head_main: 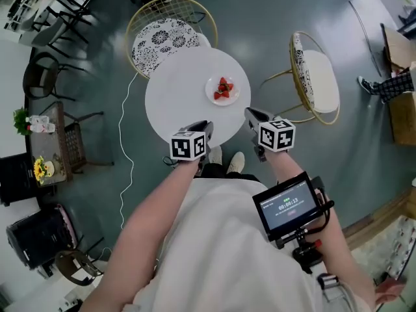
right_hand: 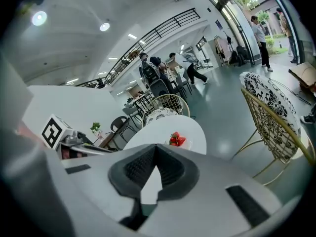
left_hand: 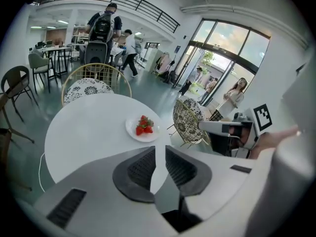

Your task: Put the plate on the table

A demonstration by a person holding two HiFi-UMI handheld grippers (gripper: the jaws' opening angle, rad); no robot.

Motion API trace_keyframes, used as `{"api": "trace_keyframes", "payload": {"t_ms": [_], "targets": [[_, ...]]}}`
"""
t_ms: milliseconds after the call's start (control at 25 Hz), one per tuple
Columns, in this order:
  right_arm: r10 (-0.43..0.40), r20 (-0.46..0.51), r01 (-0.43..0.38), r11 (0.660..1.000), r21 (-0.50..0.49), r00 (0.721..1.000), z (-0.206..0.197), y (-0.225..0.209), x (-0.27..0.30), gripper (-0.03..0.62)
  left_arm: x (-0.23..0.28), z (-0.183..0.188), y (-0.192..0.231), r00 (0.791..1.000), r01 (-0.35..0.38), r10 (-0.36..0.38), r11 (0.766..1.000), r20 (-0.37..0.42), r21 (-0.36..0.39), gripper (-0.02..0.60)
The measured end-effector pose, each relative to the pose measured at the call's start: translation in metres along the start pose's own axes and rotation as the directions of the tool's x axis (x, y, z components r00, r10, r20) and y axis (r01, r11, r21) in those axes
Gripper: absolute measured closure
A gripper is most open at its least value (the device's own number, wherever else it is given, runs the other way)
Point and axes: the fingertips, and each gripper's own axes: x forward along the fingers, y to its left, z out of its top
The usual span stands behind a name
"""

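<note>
Just left of the head view's middle, our left tool (head_main: 203,129) hangs over the near edge of the round white counter (head_main: 172,99), jaws a narrow slit apart and empty. Right of the counter's middle, the plate (head_main: 231,98) lies flat, face up. It is round with no long axis and carries strawberries (head_main: 223,88). Our right tool (head_main: 251,114), at the counter's right edge, is closed on nothing.

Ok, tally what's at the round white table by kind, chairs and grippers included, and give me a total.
Round white table: 1
Plate of strawberries: 1
Gold wire chairs: 2
Grippers: 2, the left gripper and the right gripper
Total: 6
</note>
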Motion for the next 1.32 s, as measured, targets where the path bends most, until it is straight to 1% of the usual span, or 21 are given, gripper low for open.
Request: {"api": "trace_keyframes", "payload": {"t_ms": [40, 120, 240, 360, 520, 680, 800, 880, 1080, 1200, 1320], "targets": [[0.005, 0.002, -0.005, 1.000, -0.002, 1.000, 0.001, 0.004, -0.004, 0.591, -0.005, 0.001, -0.002, 1.000, 0.007, -0.007, 1.000, 0.014, -0.001, 0.538], [0.015, 0.007, -0.015, 1.000, -0.002, 1.000, 0.002, 0.009, -0.010, 0.591, -0.012, 0.004, -0.004, 0.999, 0.027, -0.027, 1.000, 0.047, -0.008, 0.575], [0.027, 0.004, -0.027, 1.000, 0.013, 1.000, -0.005, 0.015, -0.022, 0.591, -0.026, 0.002, -0.011, 0.994, 0.074, -0.074, 0.997, 0.085, -0.002, 0.575], [0.048, 0.004, -0.048, 0.998, 0.035, 0.999, -0.019, 0.026, -0.034, 0.591, -0.043, -0.006, -0.022, 0.983, 0.140, -0.142, 0.990, 0.112, 0.030, 0.575], [0.067, 0.019, -0.068, 0.997, 0.030, 0.998, -0.017, 0.042, -0.035, 0.591, -0.060, -0.004, -0.026, 0.957, 0.224, -0.237, 0.970, 0.168, 0.096, 0.575], [0.080, 0.033, -0.081, 0.996, 0.022, 0.996, -0.024, 0.078, -0.053, 0.591, -0.085, -0.023, -0.034, 0.931, 0.286, -0.309, 0.948, 0.192, 0.138, 0.575], [0.084, 0.046, -0.084, 0.996, 0.006, 0.995, -0.034, 0.096, -0.060, 0.591, -0.101, -0.038, -0.035, 0.923, 0.300, -0.328, 0.940, 0.199, 0.160, 0.575], [0.081, 0.048, -0.082, 0.997, 0.003, 0.996, -0.041, 0.106, -0.062, 0.591, -0.111, -0.042, -0.035, 0.919, 0.305, -0.334, 0.939, 0.207, 0.162, 0.575], [0.086, 0.037, -0.086, 0.996, -0.002, 0.996, -0.063, 0.142, -0.064, 0.591, -0.137, -0.063, -0.026, 0.918, 0.313, -0.340, 0.938, 0.204, 0.150, 0.576], [0.092, 0.027, -0.092, 0.996, -0.002, 0.995, -0.076, 0.153, -0.068, 0.591, -0.145, -0.079, -0.029, 0.916, 0.319, -0.345, 0.936, 0.205, 0.149, 0.575], [0.082, 0.023, -0.082, 0.997, -0.003, 0.996, -0.090, 0.158, -0.077, 0.591, -0.151, -0.096, -0.036, 0.915, 0.329, -0.354, 0.933, 0.195, 0.149, 0.575]]}}
